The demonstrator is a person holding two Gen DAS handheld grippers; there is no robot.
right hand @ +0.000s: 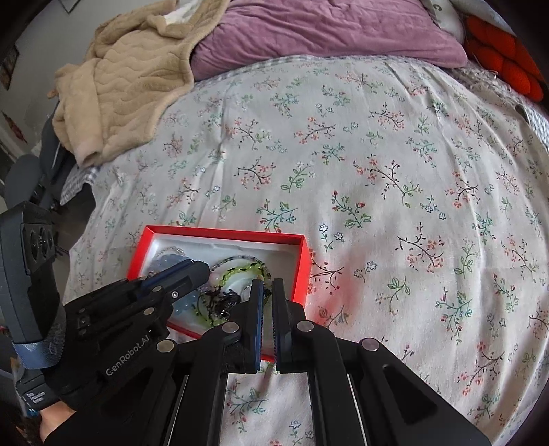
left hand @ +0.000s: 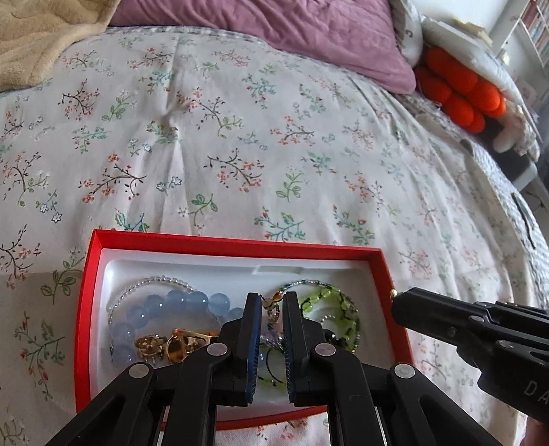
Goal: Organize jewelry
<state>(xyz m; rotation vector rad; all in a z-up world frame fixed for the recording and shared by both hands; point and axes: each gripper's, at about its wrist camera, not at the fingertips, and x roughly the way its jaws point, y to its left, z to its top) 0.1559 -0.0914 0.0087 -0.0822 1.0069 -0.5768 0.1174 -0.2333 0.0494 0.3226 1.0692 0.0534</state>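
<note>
Left wrist view: close above the open red cardboard jewelry box point(left hand: 236, 245), facing across the floral-print bedspread point(left hand: 240, 137) toward the purple pillow point(left hand: 291, 31). Right wrist view: farther back, right of the box point(right hand: 219, 236), same heading. Both share box, bedspread, pillow.

Right gripper point(right hand: 268, 286) sat over the near right corner of the red jewelry box point(right hand: 303, 267), its blue-padded fingers nearly together with just a thin gap. To its left, the left gripper point(right hand: 197, 266) reached into the box above a green bead strand point(right hand: 236, 269). Floral bedspread point(right hand: 394, 171) ahead, beige blanket point(right hand: 127, 75) far left.
</note>
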